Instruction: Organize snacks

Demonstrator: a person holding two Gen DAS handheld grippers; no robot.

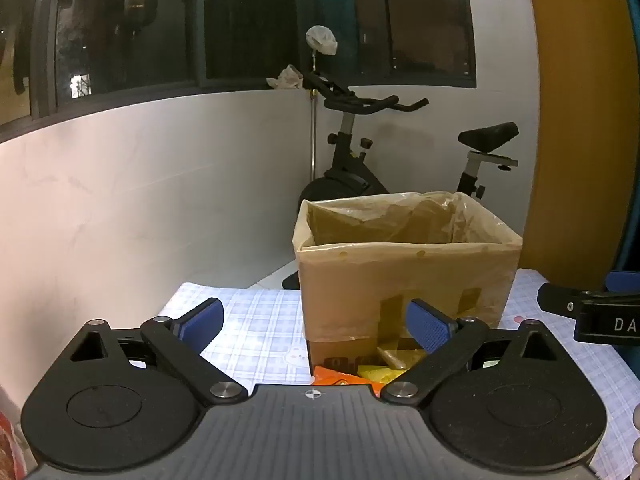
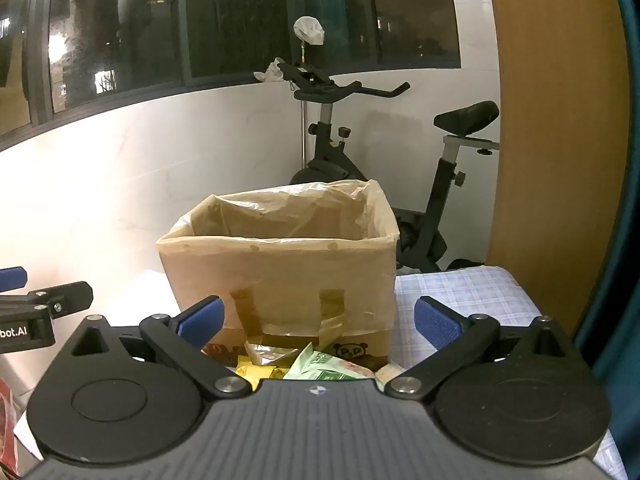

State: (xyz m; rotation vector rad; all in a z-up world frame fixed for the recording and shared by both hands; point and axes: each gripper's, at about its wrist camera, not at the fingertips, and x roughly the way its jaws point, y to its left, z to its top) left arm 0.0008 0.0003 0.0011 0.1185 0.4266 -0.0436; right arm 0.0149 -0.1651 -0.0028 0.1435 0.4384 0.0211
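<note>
A cardboard box (image 2: 280, 280) lined with a thin plastic bag (image 2: 296, 208) stands on a table covered with a pale blue checked cloth (image 2: 460, 292), toward the table's far edge. At the foot of the box's near side lies a small heap of snack packets: a yellow packet (image 2: 256, 372), a light green packet (image 2: 324, 366) and, in the left wrist view, an orange packet (image 1: 340, 378). Low on the box's front a printed panda face with the letters "P P" shows; other print beside it is too hidden to read. The left gripper (image 1: 316, 320) hangs over the near part of the table with its blue pads (image 1: 202, 322) spread wide, nothing between them. The right gripper (image 2: 318, 322) is likewise spread wide and holds nothing, facing the box and the packets. Each view catches the other tool's side at its edge: white lettering reads "DA" on the one, "bot.AI" on the other, both cut off. Behind the table an exercise bike (image 2: 436, 184) stands by a white wall under dark windows.
</note>
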